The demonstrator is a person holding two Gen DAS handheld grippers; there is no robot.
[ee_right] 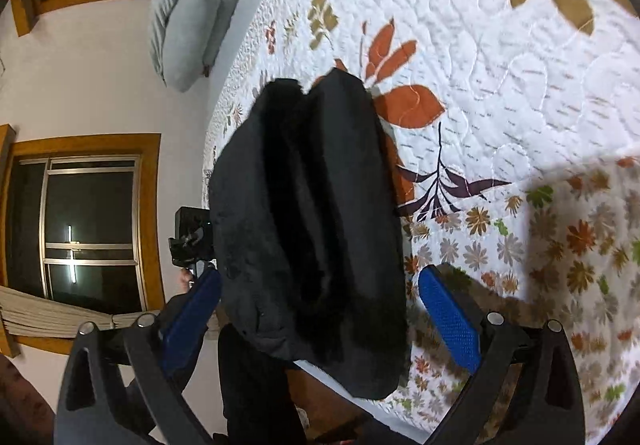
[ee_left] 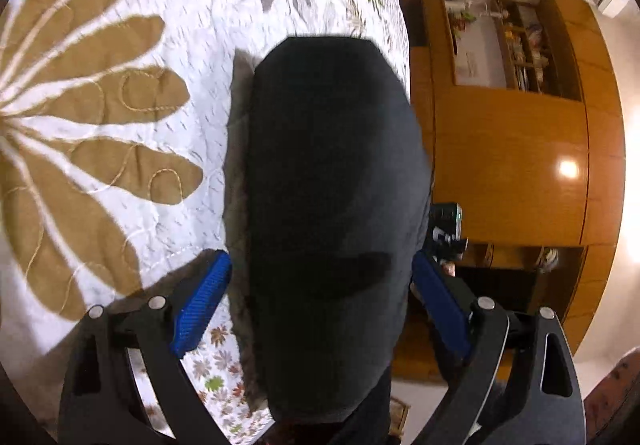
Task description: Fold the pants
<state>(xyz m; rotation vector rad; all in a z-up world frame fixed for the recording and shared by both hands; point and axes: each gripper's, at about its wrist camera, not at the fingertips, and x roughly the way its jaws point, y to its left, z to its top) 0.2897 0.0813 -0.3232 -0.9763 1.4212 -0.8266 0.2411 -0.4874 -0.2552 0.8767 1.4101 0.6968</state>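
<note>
Pants (ee_left: 332, 205) look mostly folded: a compact black bundle near the bed (ee_left: 120, 125) edge, layers visible in right view. Left gripper (ee_left: 322, 305) and right gripper (ee_right: 320, 313) both wide open straddling the bundle, gripping nothing. Likely only final tidy left.

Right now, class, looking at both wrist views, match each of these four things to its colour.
Things:
1. pants
2. pillows
3. cabinet
4. pad of the left hand-held gripper

Colours:
A. orange-brown wood
B. blue
C. black
D. pale grey-blue

Pairs: 1-C, 2-D, 3-A, 4-B
</note>
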